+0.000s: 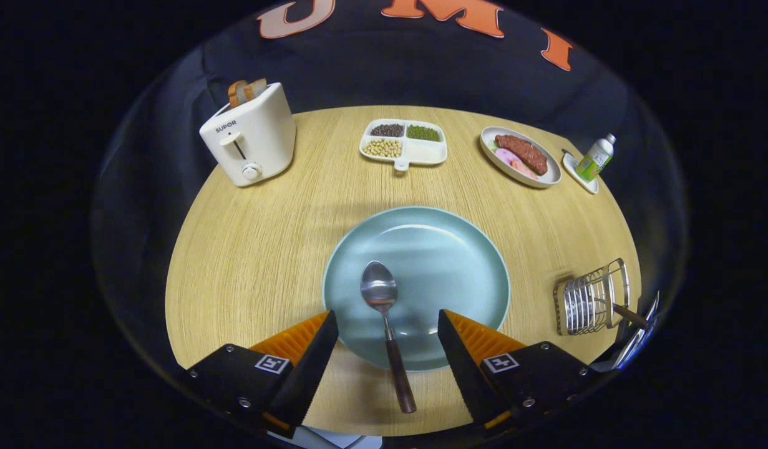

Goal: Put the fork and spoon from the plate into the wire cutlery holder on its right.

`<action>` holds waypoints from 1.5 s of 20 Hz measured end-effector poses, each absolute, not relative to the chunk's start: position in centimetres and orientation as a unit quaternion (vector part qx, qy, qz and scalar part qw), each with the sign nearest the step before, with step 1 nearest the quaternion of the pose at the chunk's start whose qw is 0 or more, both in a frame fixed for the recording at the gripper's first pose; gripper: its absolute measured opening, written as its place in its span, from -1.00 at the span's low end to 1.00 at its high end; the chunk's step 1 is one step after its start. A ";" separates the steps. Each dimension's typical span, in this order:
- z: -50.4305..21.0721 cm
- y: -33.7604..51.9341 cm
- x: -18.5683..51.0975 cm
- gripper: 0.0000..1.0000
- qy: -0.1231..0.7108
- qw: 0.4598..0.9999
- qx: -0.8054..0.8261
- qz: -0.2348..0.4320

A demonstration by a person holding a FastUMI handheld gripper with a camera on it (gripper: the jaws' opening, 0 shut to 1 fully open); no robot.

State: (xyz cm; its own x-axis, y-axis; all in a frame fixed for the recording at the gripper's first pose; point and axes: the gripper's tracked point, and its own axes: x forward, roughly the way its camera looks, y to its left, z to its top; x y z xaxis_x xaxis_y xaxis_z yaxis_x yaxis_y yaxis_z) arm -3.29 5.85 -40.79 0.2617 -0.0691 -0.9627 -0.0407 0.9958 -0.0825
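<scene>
My gripper is spread wide, its fingers flanking the dark-handled steel spoon, whose bowl lies on the round pale-blue plate. Right of it stands the wire cutlery holder, a dark handle poking from it, partly cut off. A white toaster sits well beyond.

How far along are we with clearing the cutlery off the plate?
Roughly halfway, it seems. A dark handle already sticks out of the wire cutlery holder, likely the fork. The spoon lies with its bowl on the plate, its handle running off the rim between the open fingers of the gripper, not yet gripped. Left: grasp it and carry it to the holder.
</scene>
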 end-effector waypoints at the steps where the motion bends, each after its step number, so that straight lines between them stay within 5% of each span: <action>1: -41.2 5.7 -3.5 0.90 0.618 0.784 -0.047 -0.008; 4: -42.2 5.6 -4.4 0.73 0.649 0.759 -0.055 0.004; 11: -44.0 4.7 -6.3 -0.33 0.711 0.697 -0.080 0.048; 15: -44.4 4.8 -6.9 -0.69 0.728 0.678 -0.083 0.061; 21: -44.3 4.5 -6.6 -0.86 0.733 0.674 -0.083 0.041; 30: -40.4 3.7 -2.8 -0.90 0.656 0.752 -0.069 0.008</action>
